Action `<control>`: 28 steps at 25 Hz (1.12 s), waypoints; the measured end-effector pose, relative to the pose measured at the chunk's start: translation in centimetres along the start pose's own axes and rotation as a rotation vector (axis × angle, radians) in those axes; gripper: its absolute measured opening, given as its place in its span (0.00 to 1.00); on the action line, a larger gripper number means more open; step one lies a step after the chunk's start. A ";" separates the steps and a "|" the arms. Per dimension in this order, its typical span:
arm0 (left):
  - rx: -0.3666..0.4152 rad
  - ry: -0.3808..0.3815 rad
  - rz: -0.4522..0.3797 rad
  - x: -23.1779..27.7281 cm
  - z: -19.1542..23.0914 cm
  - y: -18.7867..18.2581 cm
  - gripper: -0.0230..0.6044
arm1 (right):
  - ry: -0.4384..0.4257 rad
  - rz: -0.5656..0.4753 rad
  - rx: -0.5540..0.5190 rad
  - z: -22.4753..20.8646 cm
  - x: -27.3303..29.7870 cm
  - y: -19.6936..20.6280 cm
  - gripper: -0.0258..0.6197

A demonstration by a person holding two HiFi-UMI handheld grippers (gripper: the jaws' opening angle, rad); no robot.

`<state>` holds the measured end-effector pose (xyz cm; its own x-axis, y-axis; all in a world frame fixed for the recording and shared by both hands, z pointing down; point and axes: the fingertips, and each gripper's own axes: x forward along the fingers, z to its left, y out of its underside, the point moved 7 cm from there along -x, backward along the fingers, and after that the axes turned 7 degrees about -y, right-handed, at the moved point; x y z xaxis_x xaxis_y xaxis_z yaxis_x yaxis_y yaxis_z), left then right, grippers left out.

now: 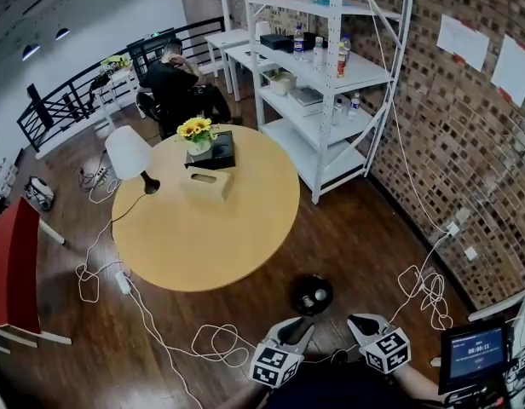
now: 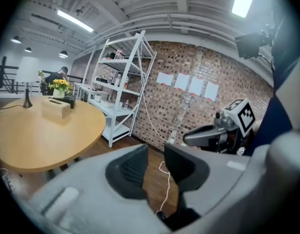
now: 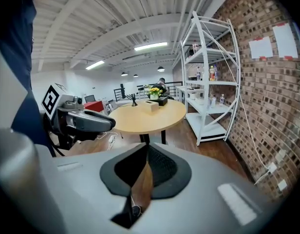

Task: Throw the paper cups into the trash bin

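Observation:
A small black trash bin [image 1: 297, 287] stands on the wooden floor just off the round table's near edge. Two small pale round shapes lie inside it; I cannot make out whether they are paper cups. No cup shows on the table or in either gripper. My left gripper [image 1: 303, 325] hangs just short of the bin, its jaws apart with only floor and a white cable between them [image 2: 155, 150]. My right gripper [image 1: 359, 321] is beside it, to the right of the bin, with its jaw tips meeting on nothing [image 3: 146, 148].
The round yellow table [image 1: 203, 237] carries a tissue box [image 1: 206, 182], a white lamp [image 1: 129, 152] and a pot of sunflowers [image 1: 197, 131]. White cables [image 1: 218, 340] loop over the floor. A white shelf rack [image 1: 331, 83] stands by the brick wall, and a person [image 1: 173, 83] sits at the back.

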<state>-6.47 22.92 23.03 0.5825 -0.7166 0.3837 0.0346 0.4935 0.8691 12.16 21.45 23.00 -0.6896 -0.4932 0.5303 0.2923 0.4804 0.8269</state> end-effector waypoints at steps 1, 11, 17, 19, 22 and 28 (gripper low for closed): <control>0.002 0.003 -0.009 0.1 -0.7 -0.2 0.21 | -0.014 -0.003 0.021 0.1 -0.1 0.3 0.07; -0.008 -0.065 0.044 1.0 -8.6 1.0 0.21 | -0.174 -0.128 0.036 -0.5 -4.8 2.8 0.06; -0.029 -0.166 0.055 1.6 -13.9 2.5 0.21 | -0.254 -0.147 -0.023 -2.3 -7.7 5.7 0.06; -0.028 -0.194 0.059 1.4 -14.7 2.8 0.21 | -0.299 -0.150 -0.035 -2.8 -8.1 6.0 0.06; -0.049 -0.221 0.058 1.0 -15.2 3.3 0.21 | -0.346 -0.185 -0.054 -2.9 -8.8 5.4 0.06; -0.047 -0.253 -0.026 0.3 -12.6 1.9 0.21 | -0.296 -0.242 -0.089 -2.4 -8.0 3.4 0.06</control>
<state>3.95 29.84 20.82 0.3597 -0.8267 0.4326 0.0882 0.4917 0.8663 20.26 25.30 21.98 -0.9030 -0.3480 0.2521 0.1452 0.3050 0.9412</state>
